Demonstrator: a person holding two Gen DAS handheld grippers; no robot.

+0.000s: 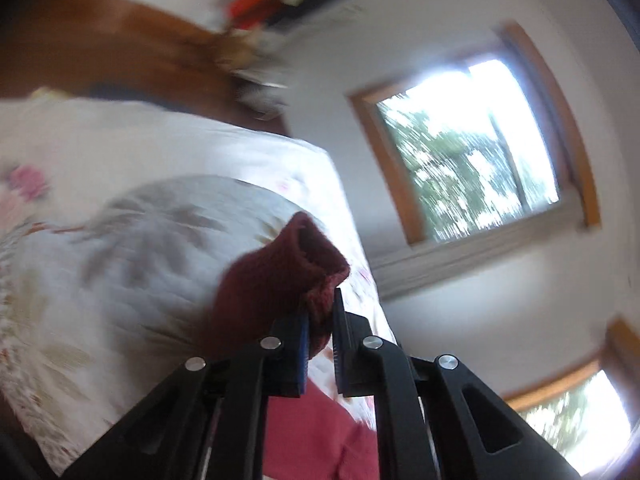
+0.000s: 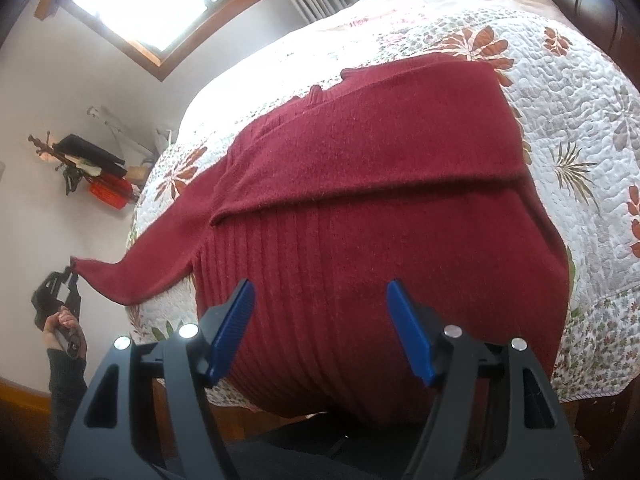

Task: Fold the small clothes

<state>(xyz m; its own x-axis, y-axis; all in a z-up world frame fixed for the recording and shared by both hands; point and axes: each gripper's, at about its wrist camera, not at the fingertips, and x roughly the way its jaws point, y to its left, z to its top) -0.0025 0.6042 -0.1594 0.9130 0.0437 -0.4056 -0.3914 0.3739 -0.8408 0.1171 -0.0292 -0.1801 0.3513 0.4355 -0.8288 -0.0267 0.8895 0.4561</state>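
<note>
A dark red knitted sweater (image 2: 360, 200) lies spread on the floral quilt (image 2: 560, 100), one sleeve folded across its body. Its other sleeve (image 2: 152, 256) stretches off the bed's left edge. My left gripper (image 1: 320, 312) is shut on the sleeve cuff (image 1: 288, 264); in the right wrist view the same left gripper (image 2: 72, 270) holds the sleeve tip out past the bed. My right gripper (image 2: 320, 300) hangs open above the sweater's ribbed lower part, nothing between its blue pads (image 2: 408, 328).
The bed fills most of both views, its quilt edge (image 2: 136, 236) dropping off on the left. A wall shelf with clutter (image 2: 96, 172) and a bright window (image 1: 468, 148) lie beyond it. A hand and dark sleeve (image 2: 64, 344) hold the left gripper.
</note>
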